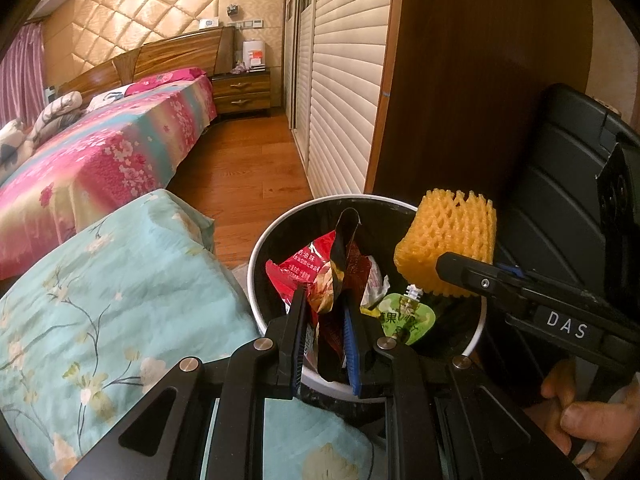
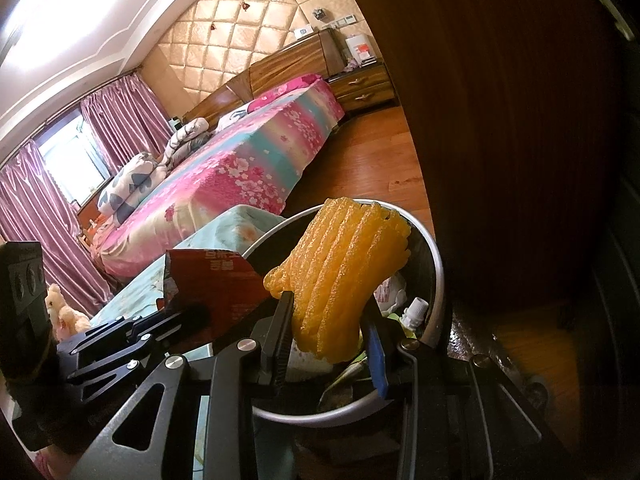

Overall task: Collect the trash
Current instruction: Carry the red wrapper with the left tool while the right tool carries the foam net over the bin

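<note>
The left gripper pinches a crinkly dark red snack wrapper over the round white trash bin. The right gripper squeezes a soft yellow foam net, probably light and squashy, so holding its bottom end works

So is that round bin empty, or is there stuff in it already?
Not empty. The bin already holds a red wrapper, a green pouch and crumpled white paper.

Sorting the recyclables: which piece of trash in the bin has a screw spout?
The green drink pouch, lying flat at the bin's right side; the red snack wrapper beside it has no spout.
</note>
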Motion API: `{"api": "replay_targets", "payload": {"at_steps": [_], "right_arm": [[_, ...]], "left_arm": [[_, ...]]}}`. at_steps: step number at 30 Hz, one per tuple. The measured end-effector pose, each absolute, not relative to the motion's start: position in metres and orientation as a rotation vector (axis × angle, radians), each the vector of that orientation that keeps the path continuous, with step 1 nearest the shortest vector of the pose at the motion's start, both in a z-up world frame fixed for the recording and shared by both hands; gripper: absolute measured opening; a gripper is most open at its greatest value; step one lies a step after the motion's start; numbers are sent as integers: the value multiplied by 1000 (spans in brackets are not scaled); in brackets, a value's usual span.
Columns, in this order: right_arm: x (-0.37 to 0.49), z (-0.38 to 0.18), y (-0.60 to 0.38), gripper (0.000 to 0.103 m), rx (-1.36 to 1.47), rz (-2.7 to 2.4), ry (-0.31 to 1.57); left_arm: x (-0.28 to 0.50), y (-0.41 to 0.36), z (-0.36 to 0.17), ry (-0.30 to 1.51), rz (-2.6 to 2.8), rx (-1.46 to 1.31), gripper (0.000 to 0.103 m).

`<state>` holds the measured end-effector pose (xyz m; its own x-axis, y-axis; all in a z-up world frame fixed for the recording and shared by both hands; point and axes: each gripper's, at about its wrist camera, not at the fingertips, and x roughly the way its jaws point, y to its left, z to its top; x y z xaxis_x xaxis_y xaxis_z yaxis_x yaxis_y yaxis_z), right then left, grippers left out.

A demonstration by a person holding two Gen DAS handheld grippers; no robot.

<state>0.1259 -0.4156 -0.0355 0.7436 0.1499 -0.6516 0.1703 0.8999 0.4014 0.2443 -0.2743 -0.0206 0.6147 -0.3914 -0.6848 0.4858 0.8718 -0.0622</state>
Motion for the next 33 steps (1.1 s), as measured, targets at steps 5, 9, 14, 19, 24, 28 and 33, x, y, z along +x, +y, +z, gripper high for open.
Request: {"api": "replay_targets", "payload": {"at_steps": [5, 9, 14, 19, 24, 28, 33], "right_arm": [[127, -35, -415, 33, 459, -14, 745], [128, -37, -417, 33, 458, -18, 752], [129, -36, -419, 33, 461, -26, 753], [130, -37, -420, 33, 463, -27, 754], [130, -39, -420, 34, 464, -26, 762], [131, -40, -421, 34, 463, -26, 765], [135, -40, -421, 35, 457, -26, 774]], "left_arm": [[247, -275, -22, 764, -506, 133, 16], [247, -275, -22, 770, -505, 130, 16], [249, -275, -23, 774, -505, 132, 16], [250, -275, -22, 775, -504, 134, 16], [253, -276, -21, 778, -504, 133, 17], [253, -278, -20, 779, -507, 137, 17], [253, -278, -19, 781, -511, 140, 17]]}}
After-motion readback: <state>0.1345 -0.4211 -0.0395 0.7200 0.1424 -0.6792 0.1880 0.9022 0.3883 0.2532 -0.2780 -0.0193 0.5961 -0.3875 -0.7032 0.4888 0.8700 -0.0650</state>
